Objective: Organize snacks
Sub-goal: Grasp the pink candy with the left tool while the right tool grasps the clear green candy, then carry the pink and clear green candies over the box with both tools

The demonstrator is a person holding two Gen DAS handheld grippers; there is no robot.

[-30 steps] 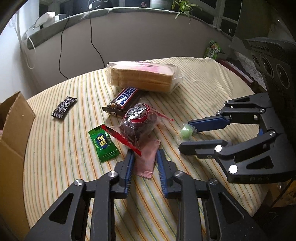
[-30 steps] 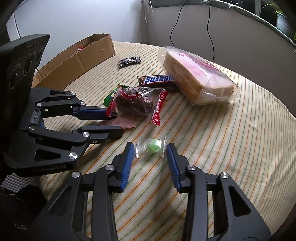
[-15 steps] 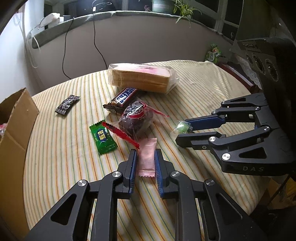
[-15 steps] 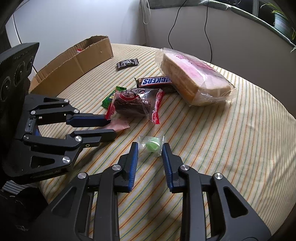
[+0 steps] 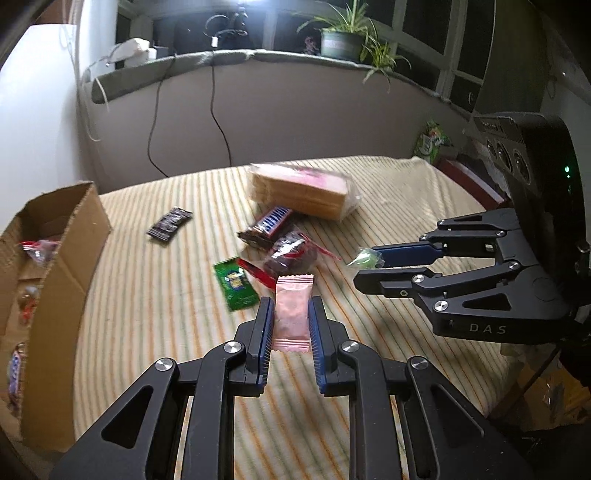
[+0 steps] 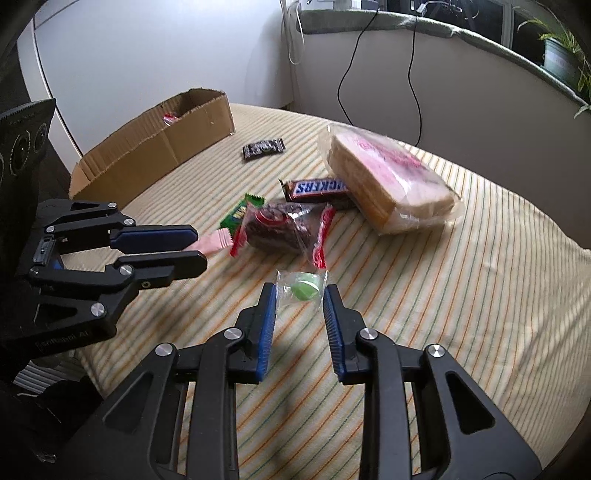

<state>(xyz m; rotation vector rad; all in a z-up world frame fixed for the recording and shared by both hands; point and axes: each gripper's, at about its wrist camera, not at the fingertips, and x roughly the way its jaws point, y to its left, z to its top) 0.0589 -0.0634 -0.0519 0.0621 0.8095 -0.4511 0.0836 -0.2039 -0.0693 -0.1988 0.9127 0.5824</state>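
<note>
We see left gripper pinching pink packet, right gripper pinching green candy wrapper; cardboard box at table edge.

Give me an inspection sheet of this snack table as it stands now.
Surface: round table with striped cloth.
Job's things: cardboard box at the table's edge, a few wrapped snacks inside; bagged sliced bread; Snickers bar; dark cake in clear wrapper; green packet; small black packet.
Clutter: nothing seen.
Grippers: left gripper shut on pink sachet, off the cloth; right gripper shut on green candy in clear wrapper.
Cables: black cable hangs down the wall from the sill; white cable beside it.
Surroundings: potted plant on the window sill.
</note>
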